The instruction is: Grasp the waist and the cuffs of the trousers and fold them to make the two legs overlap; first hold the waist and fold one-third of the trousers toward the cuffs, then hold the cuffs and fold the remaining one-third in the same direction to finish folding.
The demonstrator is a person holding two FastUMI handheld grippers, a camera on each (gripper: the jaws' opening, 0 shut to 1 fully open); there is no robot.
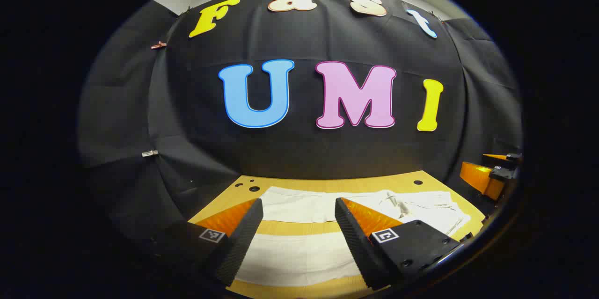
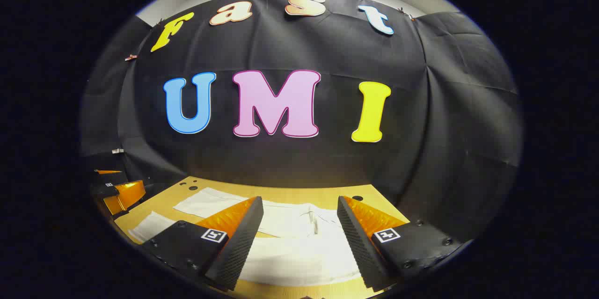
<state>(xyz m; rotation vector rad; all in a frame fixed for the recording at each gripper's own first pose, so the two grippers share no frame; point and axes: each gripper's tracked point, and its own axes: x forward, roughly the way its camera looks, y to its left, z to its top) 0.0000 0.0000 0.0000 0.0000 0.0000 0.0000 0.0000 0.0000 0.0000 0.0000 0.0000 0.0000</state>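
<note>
White trousers (image 1: 299,254) lie flat on the wooden table (image 1: 327,184), the two legs spread apart with a strip of table between them. The waist end (image 1: 421,205) is at the right in the left gripper view. In the right gripper view the trousers (image 2: 299,247) spread below the fingers, with the waist and fly (image 2: 316,219) near the middle. My left gripper (image 1: 299,210) hovers open above the legs, nothing between its fingers. My right gripper (image 2: 299,207) hovers open above the waist part. The right gripper (image 1: 491,175) shows at the far right of the left gripper view, and the left gripper (image 2: 114,189) at the far left of the right gripper view.
The black cloth wall (image 1: 299,140) stands right behind the table's far edge. Small dark holes (image 1: 254,188) mark the table's far corners. The table's near edge (image 2: 299,292) runs just below the trousers.
</note>
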